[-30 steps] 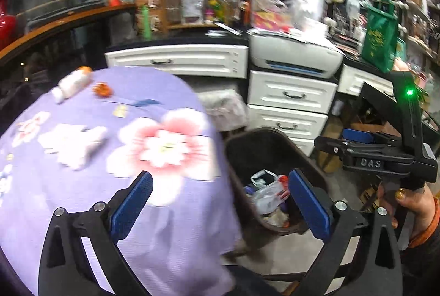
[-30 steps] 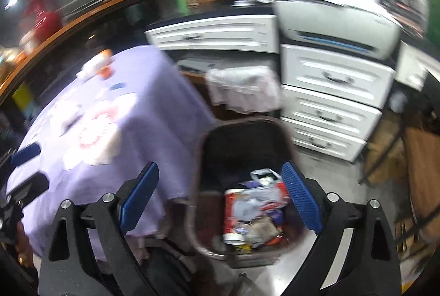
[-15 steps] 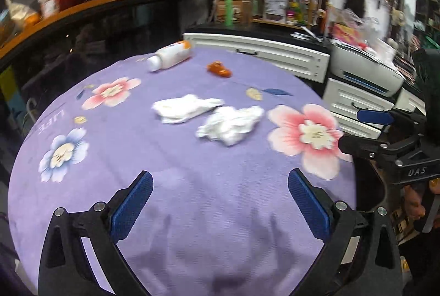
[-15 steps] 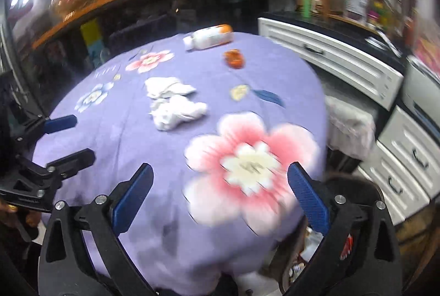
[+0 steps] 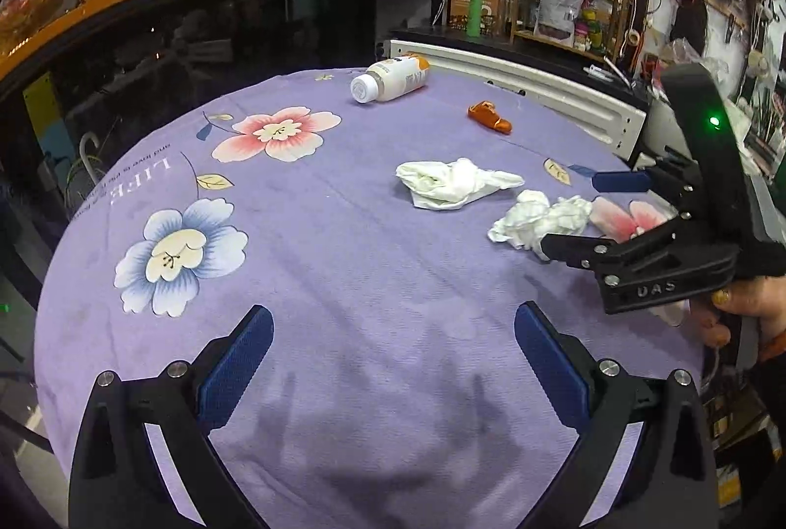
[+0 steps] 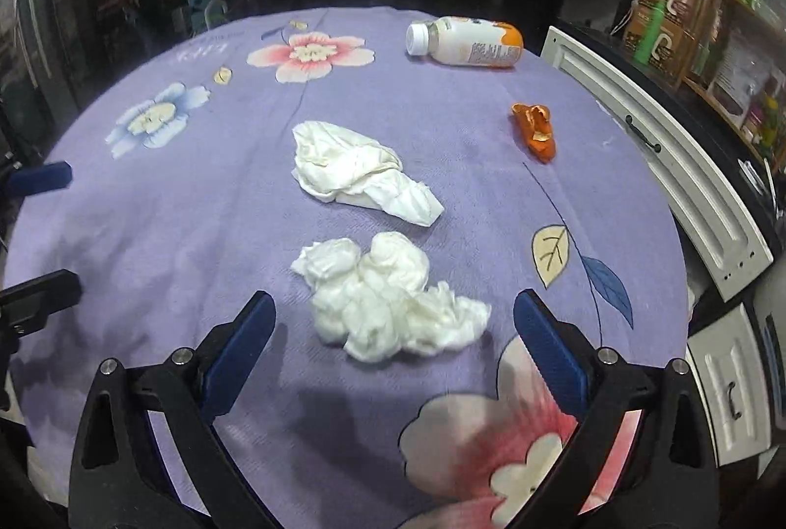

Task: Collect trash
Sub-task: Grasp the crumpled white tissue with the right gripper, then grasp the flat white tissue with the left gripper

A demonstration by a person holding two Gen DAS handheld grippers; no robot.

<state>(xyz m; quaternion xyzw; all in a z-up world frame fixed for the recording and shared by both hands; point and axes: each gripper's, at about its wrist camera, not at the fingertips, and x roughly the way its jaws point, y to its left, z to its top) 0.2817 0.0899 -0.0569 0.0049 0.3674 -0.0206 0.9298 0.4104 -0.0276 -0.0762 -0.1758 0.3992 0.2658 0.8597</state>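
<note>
The left gripper hangs over a bare stretch of the purple flowered cloth on the round counter, its blue fingers spread wide with nothing between them.

Left to right in the right wrist view, 4 pieces of trash lie on the cloth. The flatter crumpled tissue sits near the middle of the counter. Just in front of it, apart by a narrow strip of cloth, is the balled tissue, which lies just ahead of the right gripper; its fingers stand fully apart and empty, having just opened the last bit wider. Both tissues look very light, soft and crushable, so they should squeeze down to almost nothing; a pinch across the thickest bunched part seems best, since a loose corner could tear or slip free.

Farther back lies the plastic bottle on its side, cap pointing left. It is probably light, smooth and liable to roll, so gripping across the labelled body would be safer than at the cap. To the right, near the counter's edge, is the orange peel, small, curled and likely a little slippery; it wants a low pinch across its width.
</note>
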